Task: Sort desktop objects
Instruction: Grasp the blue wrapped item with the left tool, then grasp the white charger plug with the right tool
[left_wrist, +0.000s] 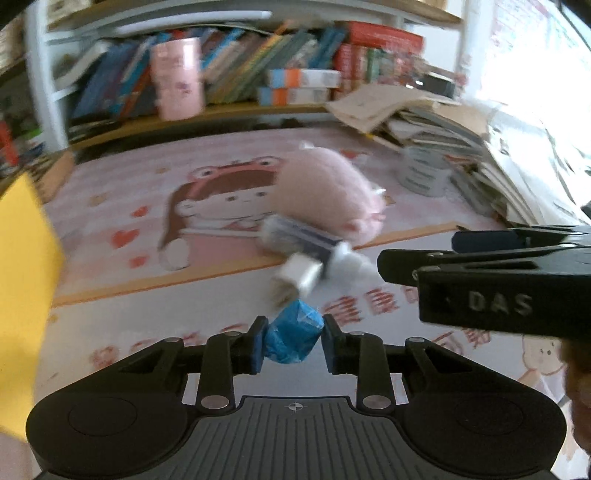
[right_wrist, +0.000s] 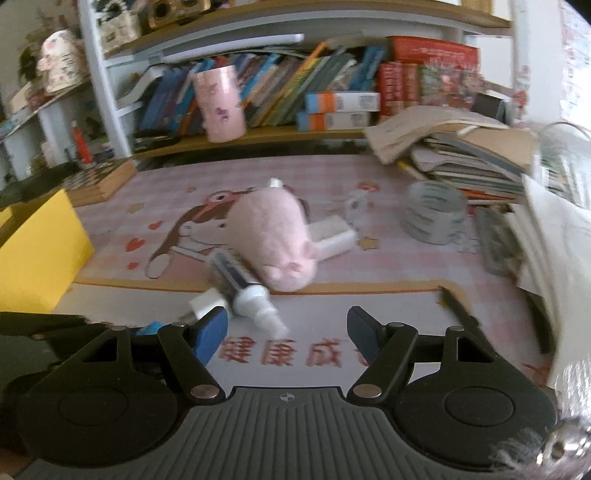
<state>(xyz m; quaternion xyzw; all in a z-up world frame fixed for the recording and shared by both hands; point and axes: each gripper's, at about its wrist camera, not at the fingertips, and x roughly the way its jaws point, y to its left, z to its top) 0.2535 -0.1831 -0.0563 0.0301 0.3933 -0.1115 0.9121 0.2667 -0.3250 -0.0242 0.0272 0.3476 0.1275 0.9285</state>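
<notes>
My left gripper (left_wrist: 293, 341) is shut on a blue wrapped candy (left_wrist: 293, 338) and holds it above the pink desk mat (left_wrist: 122, 206). My right gripper (right_wrist: 288, 334) is open and empty, low over the mat's front strip; its side shows at the right of the left wrist view (left_wrist: 480, 269). Ahead lie a pink plush toy (right_wrist: 273, 240), a dark spray bottle with a white nozzle (right_wrist: 240, 282), a white charger block (right_wrist: 332, 234) and a small white box (right_wrist: 203, 302). A yellow box (right_wrist: 37, 251) stands at the left.
A grey tape roll (right_wrist: 432, 214) sits right of the plush. A heap of books and papers (right_wrist: 461, 155) fills the back right. A shelf with books and a pink cup (right_wrist: 219, 107) runs along the back. A chessboard (right_wrist: 96, 181) lies at the back left.
</notes>
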